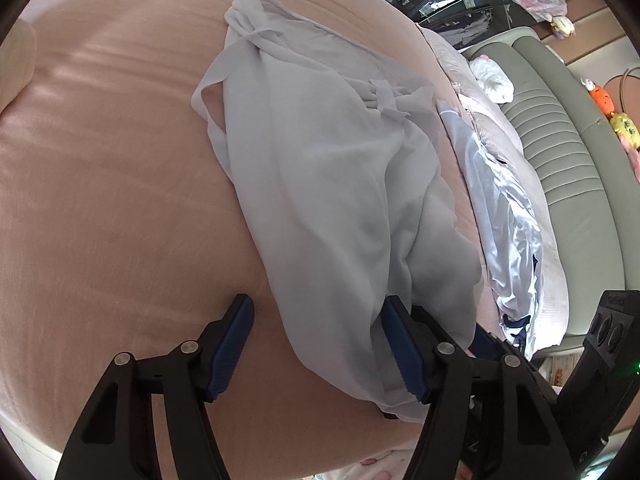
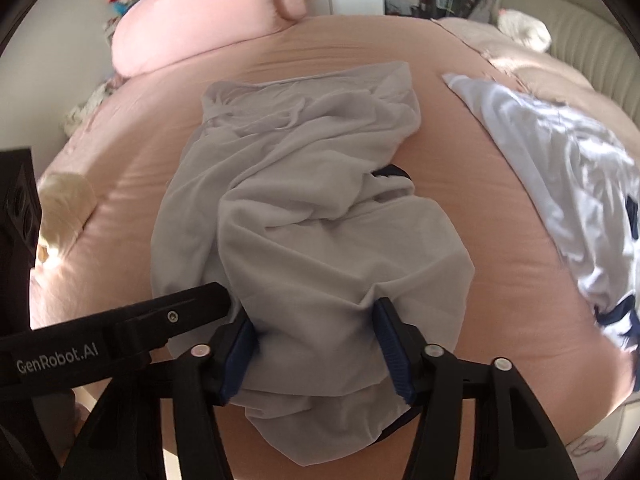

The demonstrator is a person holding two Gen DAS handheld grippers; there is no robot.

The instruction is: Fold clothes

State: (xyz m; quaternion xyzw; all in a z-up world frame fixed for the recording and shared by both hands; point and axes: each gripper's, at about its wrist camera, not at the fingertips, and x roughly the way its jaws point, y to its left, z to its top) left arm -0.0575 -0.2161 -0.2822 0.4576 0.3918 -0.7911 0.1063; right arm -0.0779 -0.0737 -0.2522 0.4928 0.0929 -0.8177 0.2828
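A pale grey garment (image 2: pixel 304 216) lies crumpled on the pink bed sheet (image 2: pixel 500 280), stretching away from the near edge of the bed toward the pink pillow (image 2: pixel 192 28). Its shape is hard to read: the folds hide which end is which, and a small dark strap (image 2: pixel 394 170) pokes out from under a fold on its right side.

The right gripper (image 2: pixel 316 346) has its jaws standing apart with the near end of the garment bunched between them; the cloth fills the gap and touches both blue pads (image 2: pixel 394 354), but whether they press on it cannot be told. The lower hem drops out of sight behind the fingers.

The left gripper (image 1: pixel 316 344) also stands apart, at the garment's left edge. Its right finger is partly draped by cloth, its left finger is over bare sheet, and nothing is clamped.

To the right lies a shiny white piece of clothing (image 2: pixel 568 184) with dark trim, partly cut off by the picture edge. Beyond it, a grey padded headboard (image 1: pixel 560 152) is blurred.
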